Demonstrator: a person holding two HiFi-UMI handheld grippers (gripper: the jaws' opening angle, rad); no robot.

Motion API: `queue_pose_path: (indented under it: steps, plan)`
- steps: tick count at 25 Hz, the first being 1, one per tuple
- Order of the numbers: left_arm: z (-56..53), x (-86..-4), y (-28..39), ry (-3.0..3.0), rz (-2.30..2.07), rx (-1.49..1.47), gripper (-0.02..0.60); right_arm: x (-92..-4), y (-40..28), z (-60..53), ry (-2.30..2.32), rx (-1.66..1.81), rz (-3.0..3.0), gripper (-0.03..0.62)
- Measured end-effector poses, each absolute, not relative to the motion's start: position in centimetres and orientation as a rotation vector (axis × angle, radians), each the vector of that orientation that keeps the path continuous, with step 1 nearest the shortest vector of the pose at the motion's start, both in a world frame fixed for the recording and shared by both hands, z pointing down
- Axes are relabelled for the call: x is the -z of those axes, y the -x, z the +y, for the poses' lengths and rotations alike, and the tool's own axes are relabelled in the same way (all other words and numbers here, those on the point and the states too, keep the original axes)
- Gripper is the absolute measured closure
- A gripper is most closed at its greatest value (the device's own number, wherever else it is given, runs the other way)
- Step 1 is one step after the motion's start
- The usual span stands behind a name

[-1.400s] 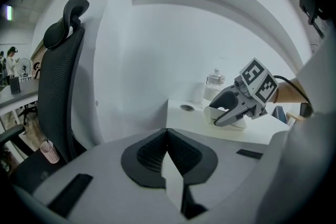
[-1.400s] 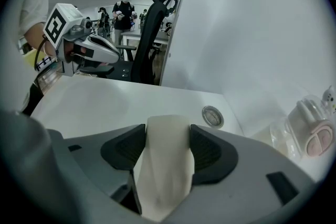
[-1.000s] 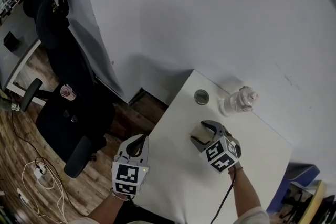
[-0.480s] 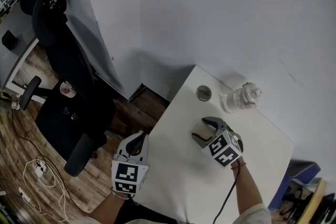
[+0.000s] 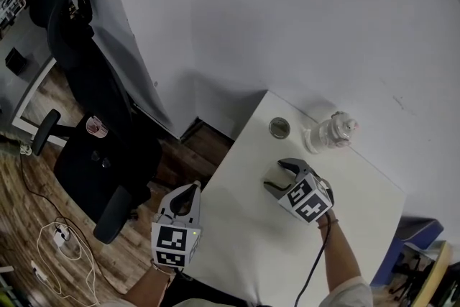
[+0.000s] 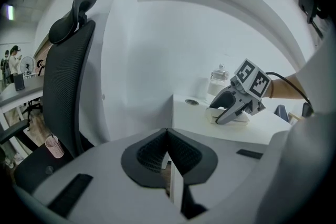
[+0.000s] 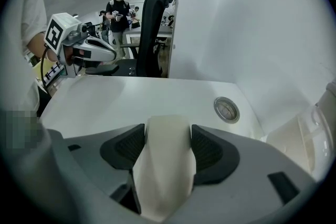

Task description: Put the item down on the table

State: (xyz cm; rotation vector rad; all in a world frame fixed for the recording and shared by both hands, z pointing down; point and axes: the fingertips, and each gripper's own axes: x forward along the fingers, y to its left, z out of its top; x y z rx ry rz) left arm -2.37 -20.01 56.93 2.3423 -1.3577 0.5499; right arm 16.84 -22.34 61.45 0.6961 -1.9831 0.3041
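**Right claw clamped on pale block, low over table**

Head view: right gripper (image 5: 279, 178) sits over the white table (image 5: 244, 248), jaws pinched on the item (image 5: 272, 175), a pale block. The block is inside the claw, not ahead of it. A round metal disc (image 5: 279, 128) lies beyond the jaw tips, with a clear jar (image 5: 329, 133) past them and to the right, both well apart from the block. Left gripper (image 5: 190, 192) hangs off the table's near-left edge, over the floor by the black chair (image 5: 93, 97).

Left gripper view: its own jaws meet tip to tip with nothing between them. Ahead and to the right, the block (image 6: 233, 117) lies flat under the right claw (image 6: 227, 110), long axis level with the tabletop (image 6: 210, 131). It probably touches the surface, but the gap is too small to tell.

Right gripper view: block (image 7: 165, 165) fills the space between both pads, long axis running forward along the jaws. Bare table (image 7: 131, 99) directly ahead, the disc (image 7: 226, 109) forward-right.

Judgement: the right hand alone has the job. The release turns on the block's underside meeting the table squarely below the claw.
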Motion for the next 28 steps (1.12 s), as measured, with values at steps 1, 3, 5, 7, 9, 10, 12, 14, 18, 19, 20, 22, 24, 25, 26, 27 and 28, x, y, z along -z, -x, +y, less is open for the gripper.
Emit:
queue_pose_path:
  steps: [1,3,5,7,9,10,12,14,18,19,20,22,24,25,26,27,28]
  plan:
    - [-20.0,-56.9,2.5,-2.342,-1.362,-0.552,0.565,-61.6,-16.9,-22.3,-0.7,-0.306,-1.98,0.303]
    - [-20.0,-56.6,2.7,-2.344,-1.369,-0.552,0.565,-61.6,-17.0,-22.3,-0.712,-0.307,-1.981,0.302]
    - [-20.1,-56.3,2.7,-2.346,-1.374,-0.545,0.565,-61.2,-16.8,-22.5,-0.73,-0.3,-2.004,0.299]
    - [-20.1,-55.9,2.4,-2.352,-1.377,-0.535,0.565,-60.3,-16.7,-22.7,-0.759,-0.301,-2.025,0.298]
    - [-19.9,-55.4,1.9,-2.362,-1.377,-0.524,0.565,-59.6,-16.8,-22.7,-0.799,-0.301,-2.042,0.298]
    - [-19.8,-55.1,1.7,-2.369,-1.377,-0.52,0.565,-59.2,-16.8,-22.6,-0.817,-0.302,-2.05,0.299]
    - [-19.4,-54.6,1.3,-2.384,-1.374,-0.517,0.565,-58.6,-17.0,-22.2,-0.852,-0.31,-2.063,0.298]
    - [-19.1,-54.1,0.9,-2.396,-1.371,-0.518,0.565,-57.9,-17.3,-21.7,-0.895,-0.322,-2.075,0.298]
    - [-18.6,-52.7,0.2,-2.426,-1.381,-0.506,0.565,-56.2,-18.5,-20.4,-1.019,-0.351,-2.079,0.299]
    - [-18.6,-52.2,0.0,-2.434,-1.385,-0.5,0.565,-55.7,-18.9,-20.0,-1.057,-0.364,-2.077,0.299]
    - [-18.5,-51.7,-0.2,-2.443,-1.39,-0.494,0.565,-55.2,-19.3,-19.6,-1.098,-0.376,-2.073,0.299]
    - [-18.3,-50.7,-0.6,-2.463,-1.397,-0.481,0.565,-54.2,-20.3,-18.7,-1.182,-0.397,-2.065,0.299]
    - [-18.0,-49.7,-1.0,-2.485,-1.401,-0.47,0.565,-53.2,-21.4,-17.6,-1.263,-0.415,-2.055,0.301]
    - [-17.8,-49.2,-1.2,-2.497,-1.401,-0.465,0.565,-52.7,-22.1,-17.0,-1.305,-0.42,-2.045,0.301]
    - [-17.6,-48.7,-1.5,-2.509,-1.401,-0.46,0.565,-52.2,-22.8,-16.4,-1.35,-0.423,-2.033,0.309]
    - [-17.4,-48.2,-1.8,-2.521,-1.401,-0.455,0.565,-51.7,-23.6,-15.8,-1.402,-0.424,-2.017,0.323]
    - [-17.3,-47.8,-2.0,-2.531,-1.403,-0.449,0.565,-51.1,-24.4,-15.2,-1.459,-0.425,-1.999,0.343]
